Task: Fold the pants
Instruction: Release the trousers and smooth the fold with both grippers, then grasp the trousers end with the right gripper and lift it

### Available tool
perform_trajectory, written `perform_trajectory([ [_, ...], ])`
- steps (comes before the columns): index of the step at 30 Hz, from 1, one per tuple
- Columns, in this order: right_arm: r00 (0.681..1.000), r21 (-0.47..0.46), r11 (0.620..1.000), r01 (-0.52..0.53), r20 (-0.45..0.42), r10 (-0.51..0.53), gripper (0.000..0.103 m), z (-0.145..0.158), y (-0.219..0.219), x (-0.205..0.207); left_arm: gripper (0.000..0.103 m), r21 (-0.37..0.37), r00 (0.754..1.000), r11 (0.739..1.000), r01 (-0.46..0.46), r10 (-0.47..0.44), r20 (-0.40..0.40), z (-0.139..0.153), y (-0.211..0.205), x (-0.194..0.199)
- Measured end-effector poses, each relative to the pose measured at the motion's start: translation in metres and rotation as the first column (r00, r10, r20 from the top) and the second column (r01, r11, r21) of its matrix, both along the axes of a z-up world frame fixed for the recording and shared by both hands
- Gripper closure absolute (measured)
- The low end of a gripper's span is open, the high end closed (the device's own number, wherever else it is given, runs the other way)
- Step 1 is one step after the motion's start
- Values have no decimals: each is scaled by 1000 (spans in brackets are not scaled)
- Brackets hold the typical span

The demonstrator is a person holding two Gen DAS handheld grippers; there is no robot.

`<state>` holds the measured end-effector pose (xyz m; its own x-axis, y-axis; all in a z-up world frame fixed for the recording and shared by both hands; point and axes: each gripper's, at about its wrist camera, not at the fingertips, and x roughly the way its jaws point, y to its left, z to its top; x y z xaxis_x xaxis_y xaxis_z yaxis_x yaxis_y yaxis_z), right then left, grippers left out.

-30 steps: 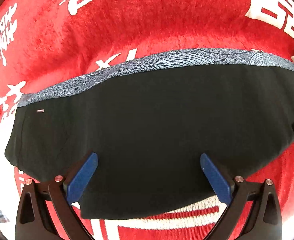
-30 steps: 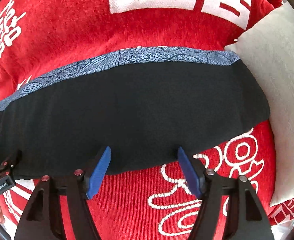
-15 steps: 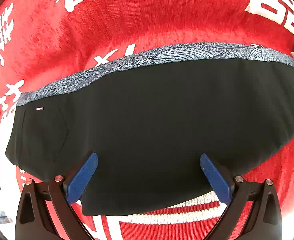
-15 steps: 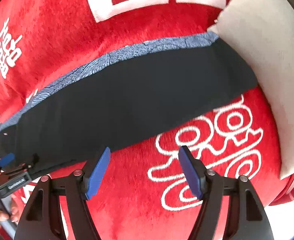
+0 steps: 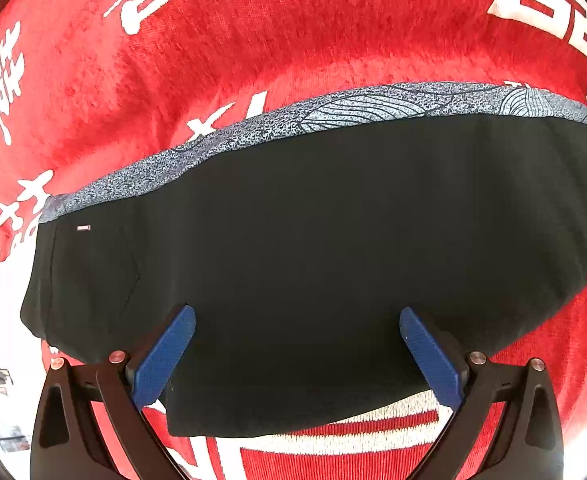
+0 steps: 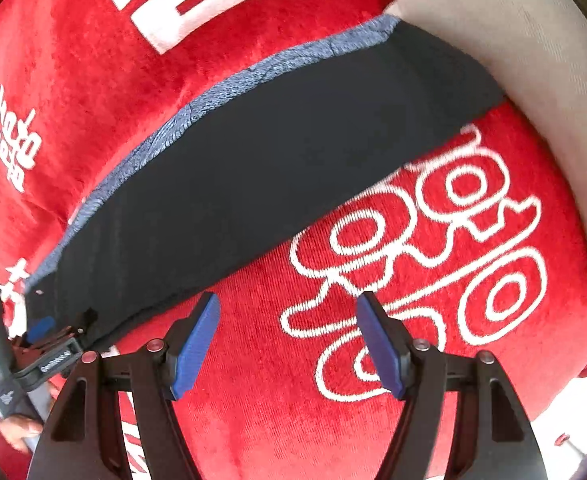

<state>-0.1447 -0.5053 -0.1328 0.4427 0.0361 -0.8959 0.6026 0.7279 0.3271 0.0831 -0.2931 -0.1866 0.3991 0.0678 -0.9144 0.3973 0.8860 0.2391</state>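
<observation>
Red blanket (image 5: 293,40) is covering the surface; black pants (image 5: 313,240) are lying flat on it, folded lengthwise. Left hand-held gripper (image 5: 297,344) hovering above pants, fingers apart, empty. Right hand-held gripper (image 6: 287,340) beside pants' near edge, apart, empty. Risk: grabbing one layer only, skewing the fold.

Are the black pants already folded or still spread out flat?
Folded lengthwise, it seems: the pants lie as one long black band on the red blanket, patterned lining showing along the far edge. No crosswise fold yet.

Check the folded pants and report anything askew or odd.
Nothing is damaged. The black pants with the blue-grey patterned strip lie flat on the red blanket with white characters; their far end touches a beige cushion. Both grippers, left and right, are open.
</observation>
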Motion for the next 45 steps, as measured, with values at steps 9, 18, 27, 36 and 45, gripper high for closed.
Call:
perform_trajectory([
  [9,991,97,995,22,128,-35,28,-7,-12,-37,0,-28,999,998,51,-52,-8,15,-22,-5],
  [18,938,329,938,112,276,-209,22,-5,-50,-66,0,-128,992,985,118,-123,-31,22,-84,-11],
  [27,844,480,853,206,354,-403,23,-17,-116,-72,0,-160,992,980,116,-121,-25,20,-134,-10],
  [36,795,515,826,231,390,-465,23,-41,-115,-55,0,-165,996,986,37,-51,-79,-6,-142,-3],
  [45,756,518,828,213,450,-476,24,-42,-127,-31,0,-185,996,982,44,-59,-73,6,-145,0],
])
